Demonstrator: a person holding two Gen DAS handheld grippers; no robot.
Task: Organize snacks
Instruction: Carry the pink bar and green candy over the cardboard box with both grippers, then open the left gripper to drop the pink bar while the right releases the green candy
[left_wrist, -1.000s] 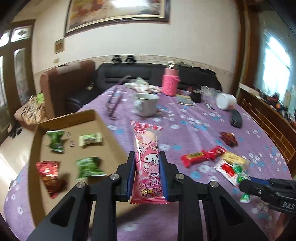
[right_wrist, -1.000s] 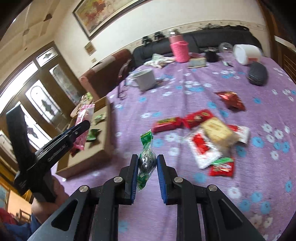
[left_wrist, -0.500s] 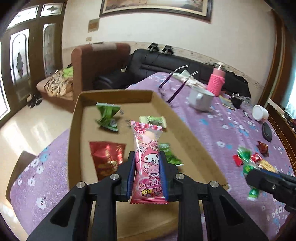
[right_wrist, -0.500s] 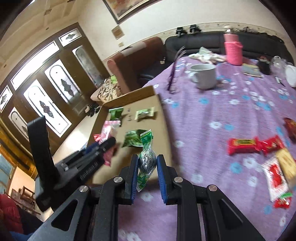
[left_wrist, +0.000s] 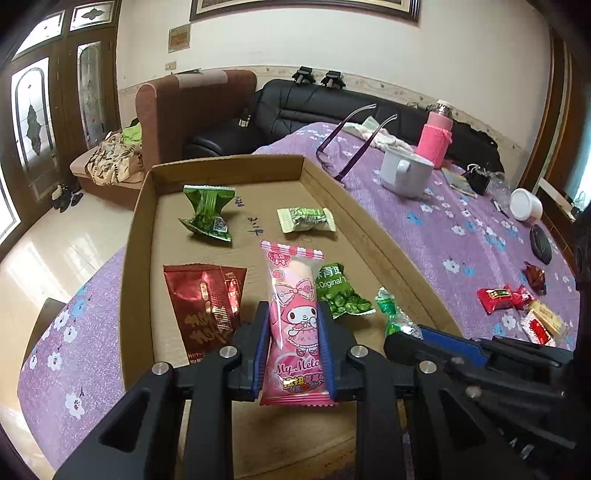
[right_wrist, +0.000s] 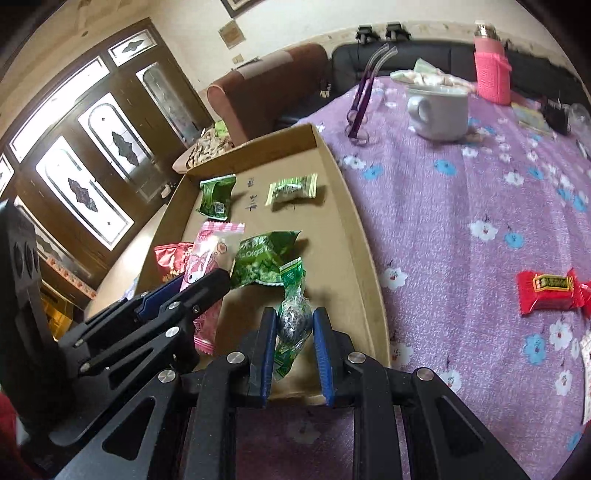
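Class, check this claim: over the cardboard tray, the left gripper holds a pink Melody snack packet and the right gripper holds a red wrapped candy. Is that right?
Not quite: the right gripper holds a green wrapped candy, not red, as the right wrist view shows. The left gripper does hold the pink Melody snack packet over the cardboard tray.

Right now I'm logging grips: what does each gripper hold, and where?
The left gripper pinches the pink My Melody packet by its lower half; the right gripper clamps the green-wrapped candy around its bulging middle.
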